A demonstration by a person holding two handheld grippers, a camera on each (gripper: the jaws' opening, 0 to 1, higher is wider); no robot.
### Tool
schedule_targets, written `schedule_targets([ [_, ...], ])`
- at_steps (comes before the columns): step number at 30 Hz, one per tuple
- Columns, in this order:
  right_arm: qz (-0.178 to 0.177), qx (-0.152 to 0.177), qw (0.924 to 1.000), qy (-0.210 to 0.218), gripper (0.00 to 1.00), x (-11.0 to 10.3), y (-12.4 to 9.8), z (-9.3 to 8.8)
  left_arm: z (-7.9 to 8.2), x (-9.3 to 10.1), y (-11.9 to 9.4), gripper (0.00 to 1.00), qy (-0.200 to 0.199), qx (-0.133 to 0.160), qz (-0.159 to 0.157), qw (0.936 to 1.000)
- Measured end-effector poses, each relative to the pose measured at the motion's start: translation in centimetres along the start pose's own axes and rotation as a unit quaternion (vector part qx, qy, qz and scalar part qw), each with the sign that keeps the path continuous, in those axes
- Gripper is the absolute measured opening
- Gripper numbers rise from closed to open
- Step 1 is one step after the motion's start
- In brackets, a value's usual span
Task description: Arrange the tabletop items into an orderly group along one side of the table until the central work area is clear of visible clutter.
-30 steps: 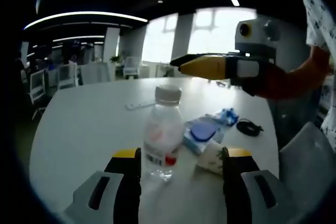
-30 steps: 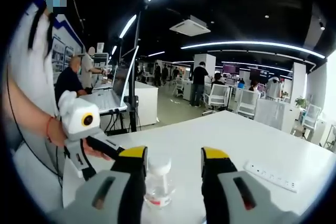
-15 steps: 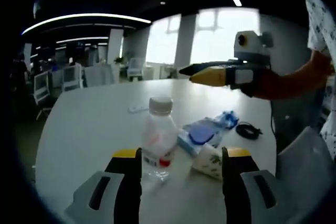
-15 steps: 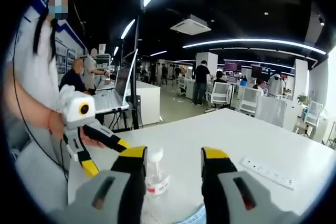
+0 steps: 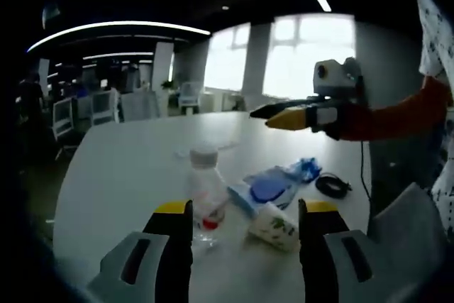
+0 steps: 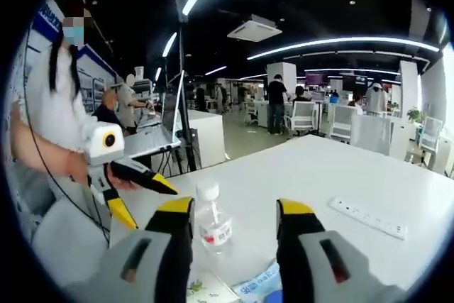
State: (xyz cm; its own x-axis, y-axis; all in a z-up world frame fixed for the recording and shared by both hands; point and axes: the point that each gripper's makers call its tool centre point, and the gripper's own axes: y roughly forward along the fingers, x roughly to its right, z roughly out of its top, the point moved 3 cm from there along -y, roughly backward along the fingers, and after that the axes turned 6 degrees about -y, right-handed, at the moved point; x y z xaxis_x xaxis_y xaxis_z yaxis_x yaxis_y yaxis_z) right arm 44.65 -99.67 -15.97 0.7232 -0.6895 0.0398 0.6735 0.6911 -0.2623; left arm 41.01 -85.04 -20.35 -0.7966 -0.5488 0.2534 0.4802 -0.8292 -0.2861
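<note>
In the left gripper view, the left gripper (image 5: 245,228) points forward over the white worktop (image 5: 120,168), low and level, with its two yellow-tipped jaws wide apart and nothing between them. Just past the left jaw stands a small water bottle (image 5: 204,189), upright, with a white cap and a red and white label. To the right of the bottle lies a blue and white packet (image 5: 266,186), flat on the worktop, and a small white pack with green marks (image 5: 274,226) lies tilted near the right jaw. A black coiled cable (image 5: 331,186) sits further right, near the worktop's edge. Above these things the right gripper (image 5: 273,113) hangs in the air, held by an arm in an orange sleeve (image 5: 390,118), its jaws nearly level and only a little apart, holding nothing. Behind it are bright windows, white chairs and long ceiling lights. In the right gripper view, the left gripper (image 6: 145,193) shows at the left side with its jaws spread apart, held by a person's hand (image 6: 76,168). The right gripper (image 6: 230,228) has its own jaws parted and free, and the water bottle (image 6: 213,221) stands between them but further off, not touched. A white power strip (image 6: 367,218) lies on the worktop (image 6: 319,175) to the right. The room behind is a big office with desks, chairs and people standing.
</note>
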Motion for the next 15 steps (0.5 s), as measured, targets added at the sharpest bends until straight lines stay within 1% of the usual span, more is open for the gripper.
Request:
schedule_targets([
  [4, 0.012, -0.009, 0.9999, 0.0, 0.45, -0.1, -0.8, -0.3, 0.3, 0.6, -0.5, 0.56, -0.004, 0.007, 0.006, 1.0],
  [6, 0.026, -0.021, 0.9994, -0.003, 0.46, -0.4, -1.1, -0.9, 0.2, 0.9, -0.7, 0.56, -0.002, 0.004, 0.007, 1.0],
  [9, 0.036, -0.032, 0.9988, -0.002, 0.45, -0.4, -1.5, -1.6, 0.0, 1.2, -0.9, 0.56, 0.0, 0.0, 0.009, 1.0],
  [15, 0.031, -0.033, 0.999, -0.002, 0.46, -0.1, -2.4, -1.7, -0.1, 1.9, -1.4, 0.57, 0.0, -0.002, 0.013, 0.9999],
])
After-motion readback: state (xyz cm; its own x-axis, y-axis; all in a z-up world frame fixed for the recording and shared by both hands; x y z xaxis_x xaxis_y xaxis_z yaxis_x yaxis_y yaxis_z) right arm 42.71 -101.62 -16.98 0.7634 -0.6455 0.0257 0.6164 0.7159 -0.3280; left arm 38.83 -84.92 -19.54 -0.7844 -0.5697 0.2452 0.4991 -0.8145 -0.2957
